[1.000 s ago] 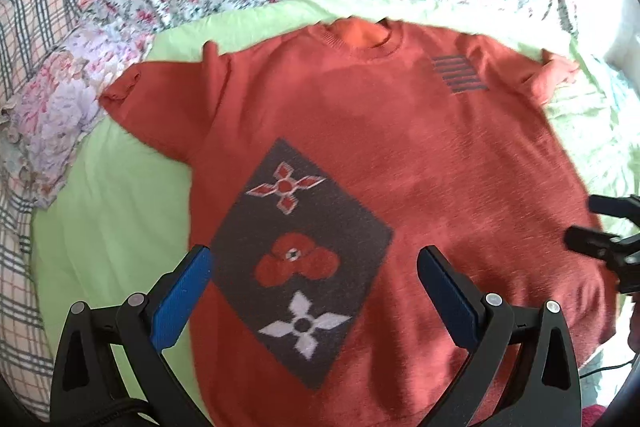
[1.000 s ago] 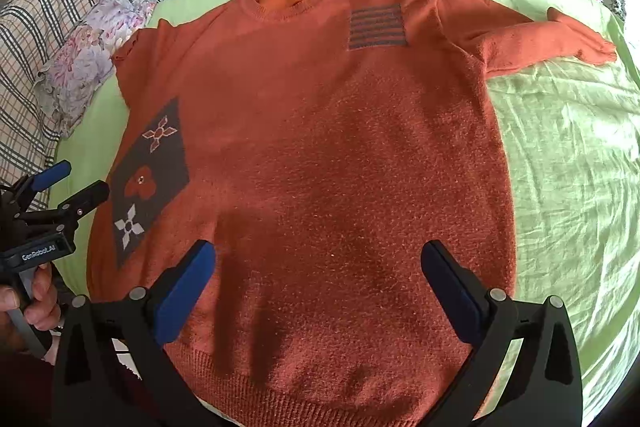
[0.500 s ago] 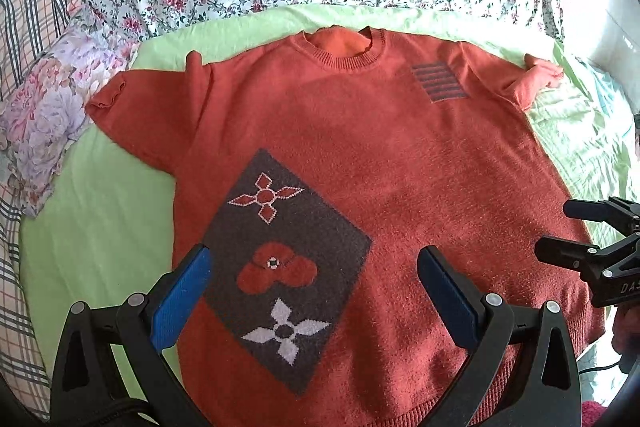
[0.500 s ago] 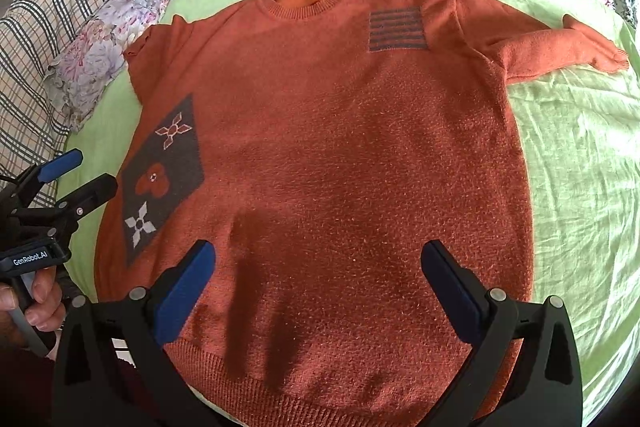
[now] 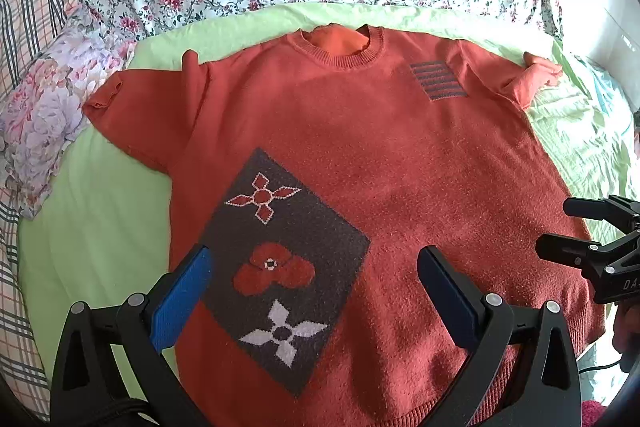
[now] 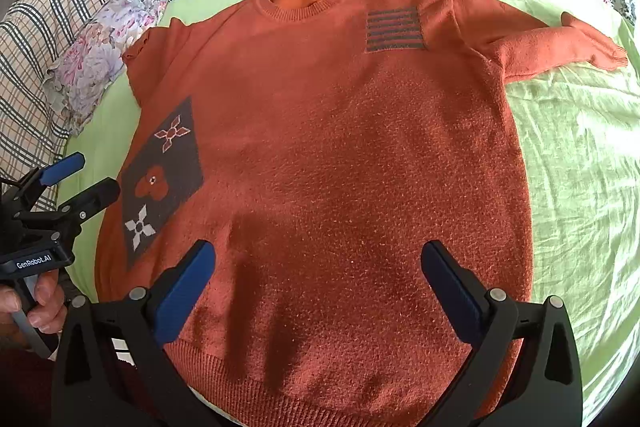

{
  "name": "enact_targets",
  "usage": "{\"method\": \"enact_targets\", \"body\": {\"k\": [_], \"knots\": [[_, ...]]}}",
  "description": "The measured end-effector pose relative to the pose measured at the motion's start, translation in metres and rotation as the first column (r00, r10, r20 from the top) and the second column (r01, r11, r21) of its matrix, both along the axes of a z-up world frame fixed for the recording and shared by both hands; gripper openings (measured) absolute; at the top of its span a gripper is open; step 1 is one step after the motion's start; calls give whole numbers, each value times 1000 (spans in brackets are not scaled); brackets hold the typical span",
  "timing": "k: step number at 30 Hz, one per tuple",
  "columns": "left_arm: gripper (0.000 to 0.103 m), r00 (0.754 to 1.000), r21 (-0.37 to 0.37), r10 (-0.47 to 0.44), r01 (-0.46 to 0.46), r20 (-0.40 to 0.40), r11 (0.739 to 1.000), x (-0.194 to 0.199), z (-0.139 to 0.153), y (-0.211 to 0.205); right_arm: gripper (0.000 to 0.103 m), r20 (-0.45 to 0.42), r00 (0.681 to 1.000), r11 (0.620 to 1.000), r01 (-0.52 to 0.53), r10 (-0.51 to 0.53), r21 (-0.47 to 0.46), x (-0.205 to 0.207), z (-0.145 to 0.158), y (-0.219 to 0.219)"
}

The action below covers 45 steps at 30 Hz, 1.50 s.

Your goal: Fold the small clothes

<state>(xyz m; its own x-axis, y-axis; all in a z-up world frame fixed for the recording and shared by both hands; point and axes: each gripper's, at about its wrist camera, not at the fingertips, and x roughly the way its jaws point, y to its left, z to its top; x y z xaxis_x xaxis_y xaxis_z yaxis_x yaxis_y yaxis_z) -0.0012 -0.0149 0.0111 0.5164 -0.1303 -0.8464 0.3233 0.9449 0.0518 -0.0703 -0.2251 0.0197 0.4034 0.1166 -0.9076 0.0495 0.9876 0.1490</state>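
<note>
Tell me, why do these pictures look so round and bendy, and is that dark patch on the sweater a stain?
Left wrist view: fisheye lens curves the sheet, black corners, glare top right. Right wrist view: same bulge; the dark patch on the sweater looks like shadow beside the right gripper, though I can't rule out a stain.

Bare green sheet (image 6: 572, 163) beside the sweater (image 6: 340, 155); pillows (image 6: 92, 59) crowding the opposite edge.

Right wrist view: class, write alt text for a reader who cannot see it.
An orange sweater lies flat, face up, on a green sheet, sleeves spread. The open right gripper hovers over its hem; the open left gripper is at the left edge.
</note>
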Motion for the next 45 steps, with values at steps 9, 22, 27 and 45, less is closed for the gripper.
{"method": "enact_targets", "body": {"k": [9, 22, 27, 45], "knots": [[102, 1000, 8, -1, 1, 21, 1000, 1, -4, -1, 102, 4, 1000, 1000, 0, 0, -1, 2, -1, 1], [102, 1000, 0, -1, 1, -16, 1000, 11, -9, 0, 102, 17, 1000, 1000, 1, -1, 1, 6, 0, 1], [102, 999, 4, -1, 1, -35, 1000, 16, -14, -3, 102, 12, 1000, 1000, 8, -8, 12, 9, -2, -3], [102, 998, 8, 4, -3, -66, 1000, 57, -25, -24, 93, -7, 997, 993, 81, -81, 88, 28, -8, -48]]}}
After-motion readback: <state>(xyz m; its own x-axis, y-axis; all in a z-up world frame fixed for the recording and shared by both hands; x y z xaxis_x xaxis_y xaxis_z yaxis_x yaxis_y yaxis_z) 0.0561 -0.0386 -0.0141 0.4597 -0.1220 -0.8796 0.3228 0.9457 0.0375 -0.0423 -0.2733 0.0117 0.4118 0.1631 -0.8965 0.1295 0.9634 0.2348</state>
